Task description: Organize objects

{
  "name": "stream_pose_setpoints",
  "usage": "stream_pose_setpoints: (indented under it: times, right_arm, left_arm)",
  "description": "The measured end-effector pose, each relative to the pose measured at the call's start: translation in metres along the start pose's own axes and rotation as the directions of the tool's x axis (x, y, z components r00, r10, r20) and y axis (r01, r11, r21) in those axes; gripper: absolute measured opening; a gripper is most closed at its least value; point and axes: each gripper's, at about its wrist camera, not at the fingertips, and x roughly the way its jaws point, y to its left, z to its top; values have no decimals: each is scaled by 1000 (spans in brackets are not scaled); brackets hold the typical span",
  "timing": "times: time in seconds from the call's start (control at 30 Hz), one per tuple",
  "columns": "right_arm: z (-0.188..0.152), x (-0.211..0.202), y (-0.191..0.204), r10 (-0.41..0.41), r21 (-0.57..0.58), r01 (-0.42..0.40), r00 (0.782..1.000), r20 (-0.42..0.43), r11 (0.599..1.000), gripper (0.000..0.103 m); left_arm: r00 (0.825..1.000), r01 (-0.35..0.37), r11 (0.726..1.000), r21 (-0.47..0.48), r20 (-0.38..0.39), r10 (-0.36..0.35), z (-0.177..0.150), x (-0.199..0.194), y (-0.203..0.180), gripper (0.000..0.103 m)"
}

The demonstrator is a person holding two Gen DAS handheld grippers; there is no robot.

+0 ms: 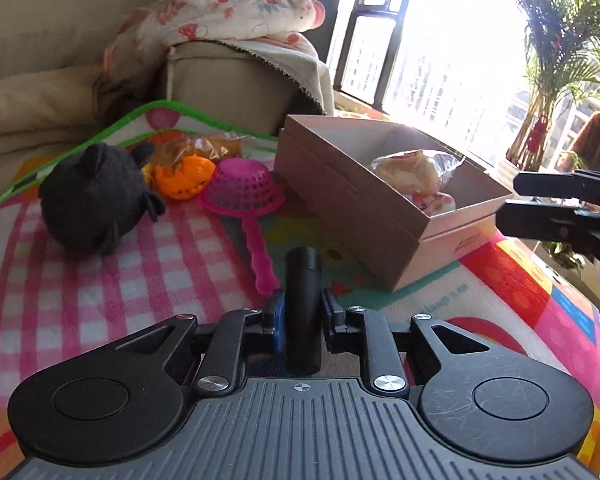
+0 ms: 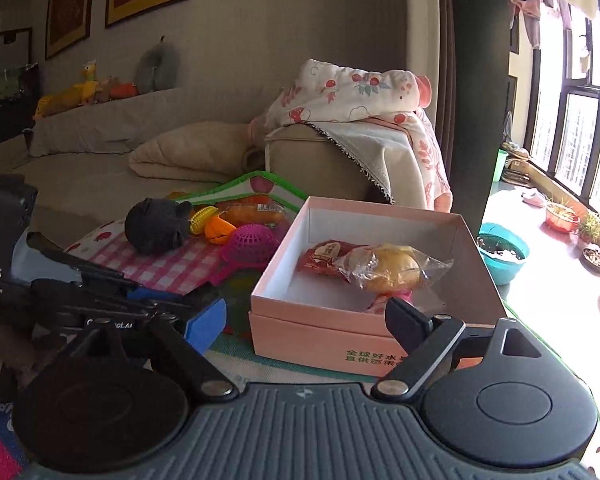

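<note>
My left gripper (image 1: pixel 302 312) is shut on a black cylinder (image 1: pixel 303 304), held upright above the play mat. A pink open box (image 1: pixel 384 216) stands ahead to the right; it holds wrapped bread (image 1: pixel 410 170) and a red snack packet (image 2: pixel 324 258). A black plush toy (image 1: pixel 96 196), an orange toy (image 1: pixel 184 178), a pink toy strainer (image 1: pixel 240 190) and a wrapped bun (image 1: pixel 204 146) lie on the mat to the left. My right gripper (image 2: pixel 304 320) is open and empty, just before the box's (image 2: pixel 364 332) near wall.
The colourful play mat (image 1: pixel 100 280) covers the surface. A beige sofa arm with a floral blanket (image 1: pixel 228 16) stands behind. A window, a potted palm (image 1: pixel 560 60) and a teal bowl (image 2: pixel 500 252) are at the right.
</note>
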Motion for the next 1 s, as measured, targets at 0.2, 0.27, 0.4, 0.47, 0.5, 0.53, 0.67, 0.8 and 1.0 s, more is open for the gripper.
stream_pose_setpoints:
  times: [0.2, 0.27, 0.4, 0.47, 0.5, 0.53, 0.67, 0.8, 1.0]
  right_arm:
    - [64, 61, 43, 81, -59, -86, 994, -71, 995, 88]
    - [86, 95, 55, 80, -32, -84, 990, -119, 996, 88]
    - [125, 168, 70, 56, 4, -56, 977, -205, 998, 93]
    - [137, 211, 79, -6, -14, 2, 972, -236, 1000, 94]
    - [140, 229, 82, -42, -31, 36, 968, -247, 999, 94]
    - [142, 246, 84, -73, -43, 64, 962, -261, 997, 94]
    - [137, 303, 82, -140, -53, 130, 924, -356, 990, 93]
    - [125, 303, 82, -86, -7, 92, 906, -415, 996, 86]
    - [100, 241, 99, 14, -71, -52, 890, -456, 996, 81]
  left_arm:
    - [997, -40, 981, -188, 54, 51, -34, -41, 50, 22]
    - [995, -29, 970, -243, 82, 50, -37, -47, 61, 22]
    - [993, 17, 970, -243, 119, 12, -39, -50, 64, 22]
    - [991, 29, 969, -246, 134, 4, -39, -51, 64, 22]
    - [990, 32, 966, -258, 140, 4, -40, -51, 66, 22]
    - [989, 32, 961, -273, 147, 9, -41, -52, 68, 22]
    - [984, 34, 952, -304, 178, 21, -45, -56, 71, 22]
    - [983, 50, 947, -318, 181, 9, -45, -56, 74, 22]
    - [984, 54, 943, -328, 181, 6, -44, -55, 76, 22]
